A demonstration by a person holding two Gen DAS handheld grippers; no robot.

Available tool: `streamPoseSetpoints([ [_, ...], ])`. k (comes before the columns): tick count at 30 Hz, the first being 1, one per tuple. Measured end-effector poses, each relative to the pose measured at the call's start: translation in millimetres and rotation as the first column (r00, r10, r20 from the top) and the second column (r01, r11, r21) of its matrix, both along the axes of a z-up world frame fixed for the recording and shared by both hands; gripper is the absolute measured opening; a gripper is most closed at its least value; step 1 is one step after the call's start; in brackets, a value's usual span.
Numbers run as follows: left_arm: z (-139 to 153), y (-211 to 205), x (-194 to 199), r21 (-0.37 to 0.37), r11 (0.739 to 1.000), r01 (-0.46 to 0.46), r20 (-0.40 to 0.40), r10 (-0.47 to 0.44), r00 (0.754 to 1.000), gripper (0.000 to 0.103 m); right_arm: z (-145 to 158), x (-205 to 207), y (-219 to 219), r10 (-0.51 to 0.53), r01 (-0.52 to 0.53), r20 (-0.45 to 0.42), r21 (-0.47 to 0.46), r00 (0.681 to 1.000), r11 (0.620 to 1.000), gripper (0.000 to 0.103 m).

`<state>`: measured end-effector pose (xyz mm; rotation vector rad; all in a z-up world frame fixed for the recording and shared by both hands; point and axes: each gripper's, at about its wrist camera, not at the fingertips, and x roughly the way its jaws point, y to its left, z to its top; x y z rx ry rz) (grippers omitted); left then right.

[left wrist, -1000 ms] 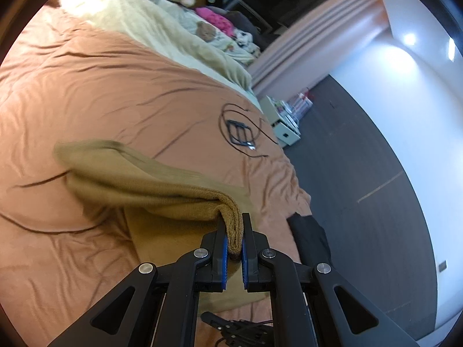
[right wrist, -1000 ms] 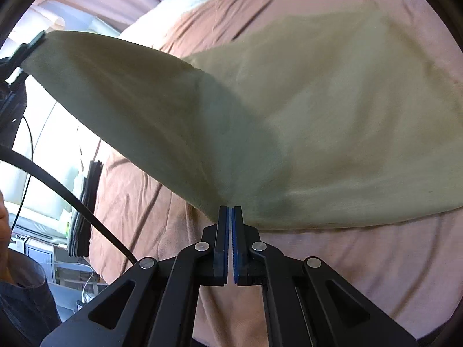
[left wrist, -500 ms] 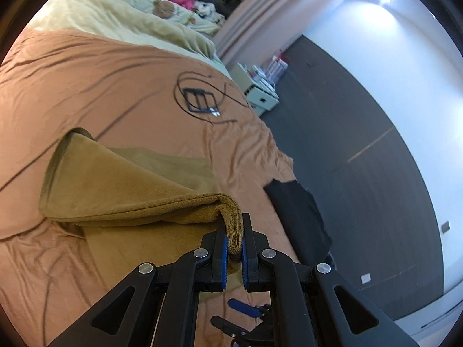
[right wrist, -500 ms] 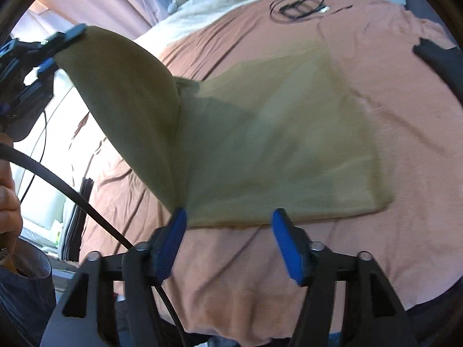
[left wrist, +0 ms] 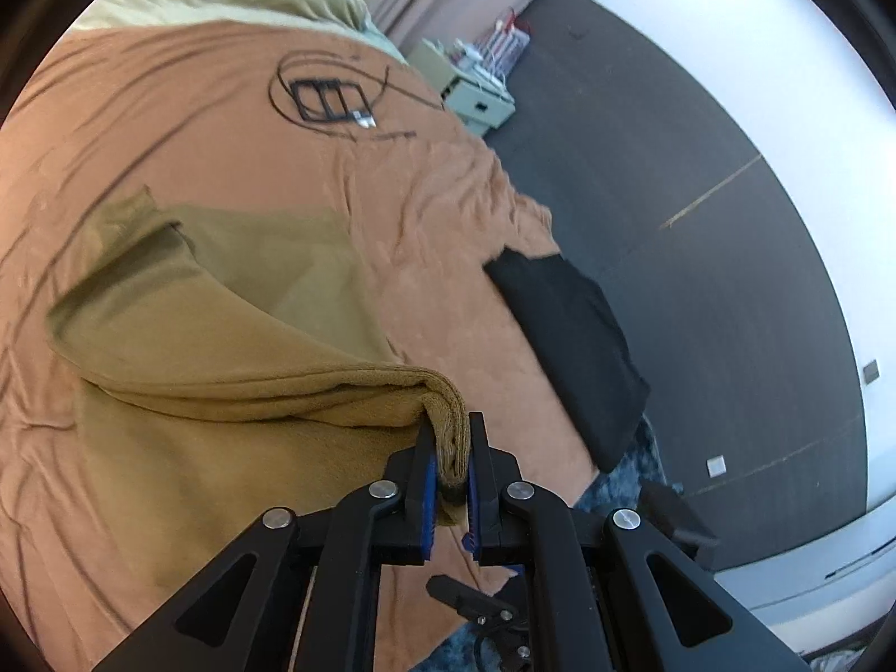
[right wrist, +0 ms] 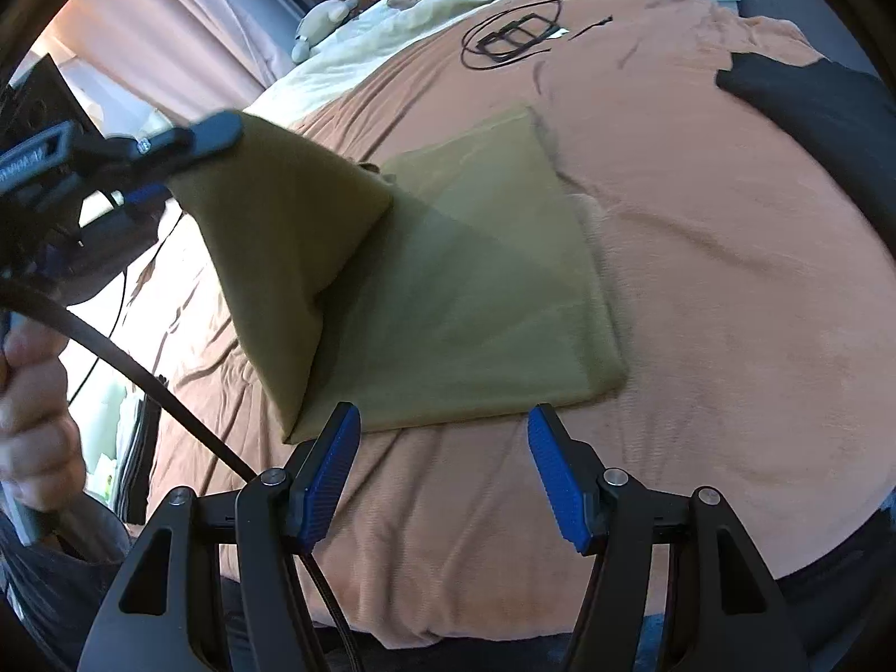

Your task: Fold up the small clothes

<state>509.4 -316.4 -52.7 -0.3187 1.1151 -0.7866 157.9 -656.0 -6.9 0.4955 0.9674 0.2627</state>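
On the brown bed point(right wrist: 728, 291), left claw point(left wrist: 448, 465) clamps the olive garment point(right wrist: 476, 302), half-folded; right claw point(right wrist: 442, 476) hangs open and empty just beside it.

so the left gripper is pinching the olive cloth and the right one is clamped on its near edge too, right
Not quite. The left gripper does pinch the olive cloth, but the right gripper is open: the right wrist view shows its blue fingers spread apart, holding nothing, with the cloth's near edge just beyond them.
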Motion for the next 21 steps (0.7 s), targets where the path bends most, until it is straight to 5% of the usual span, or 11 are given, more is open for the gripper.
streamPoseSetpoints([
  [1, -3, -4, -2, 0.005, 1.000, 0.012, -0.007, -0.012, 1.000, 0.011, -1, -2, -2, -0.006, 0.006, -0.001, 0.002, 1.000, 1.000, 0.061],
  [6, -9, -2, -10, -0.002, 0.998, 0.062, -0.018, -0.062, 0.998, 0.060, -5, -7, -11, -0.028, 0.028, -0.015, 0.009, 1.000, 1.000, 0.061],
  [17, -37, 80, -6, 0.143, 0.987, -0.078, -0.032, 0.083, 0.996, 0.061, 1, 13, -11, 0.042, -0.041, 0.009, -0.089, 0.999, 0.995, 0.060],
  [21, -54, 103, -7, 0.184, 0.977, -0.110, -0.054, 0.122, 0.991, 0.061, 0, 25, -9, 0.083, -0.081, 0.005, -0.149, 0.997, 0.986, 0.045],
])
